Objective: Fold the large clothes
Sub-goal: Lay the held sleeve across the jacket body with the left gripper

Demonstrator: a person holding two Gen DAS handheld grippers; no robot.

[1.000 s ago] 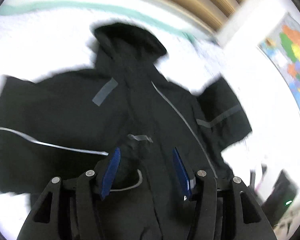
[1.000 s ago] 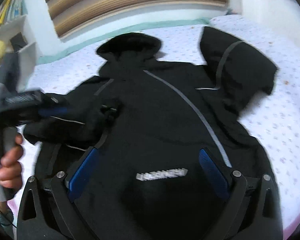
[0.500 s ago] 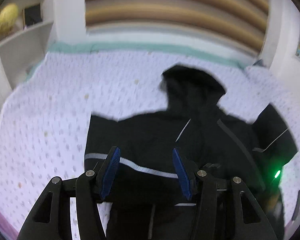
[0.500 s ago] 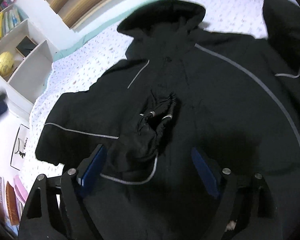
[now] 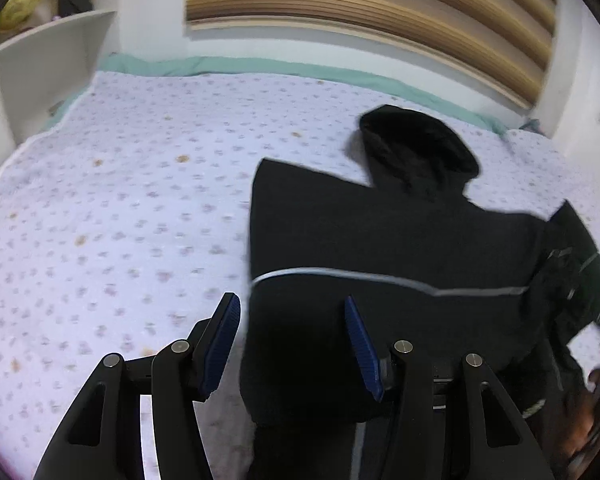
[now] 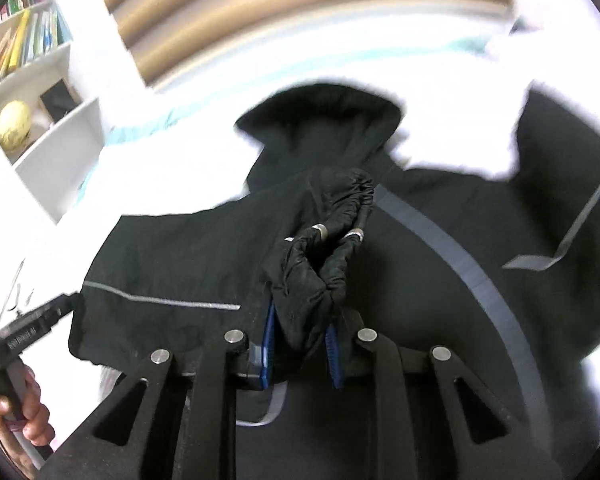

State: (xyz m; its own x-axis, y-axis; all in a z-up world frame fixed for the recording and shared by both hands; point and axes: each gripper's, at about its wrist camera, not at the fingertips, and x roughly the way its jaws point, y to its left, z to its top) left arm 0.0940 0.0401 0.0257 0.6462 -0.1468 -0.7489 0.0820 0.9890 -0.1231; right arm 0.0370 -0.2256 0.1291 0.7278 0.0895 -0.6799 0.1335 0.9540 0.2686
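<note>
A black hooded jacket (image 5: 400, 240) with grey reflective stripes lies spread on the bed, its hood (image 6: 320, 120) toward the headboard. My left gripper (image 5: 292, 340) is open just above the jacket's left edge, which runs between its blue pads with nothing pinched. One sleeve is folded over the chest, and its gathered cuff (image 6: 316, 268) sticks up between the blue pads of my right gripper (image 6: 300, 348). That gripper's jaws are closing and the pads press on the cuff fabric.
The bed cover (image 5: 120, 208) is pale lilac with small flowers and a teal border at the back. A white shelf unit (image 6: 60, 140) with a yellow ball (image 6: 14, 124) and books stands left of the bed. A hand (image 6: 28, 416) holds the other gripper's handle.
The left gripper swung left, from over the jacket's chest to its left edge above the bed cover. The right gripper moved up to the folded sleeve's cuff and narrowed from wide open onto it.
</note>
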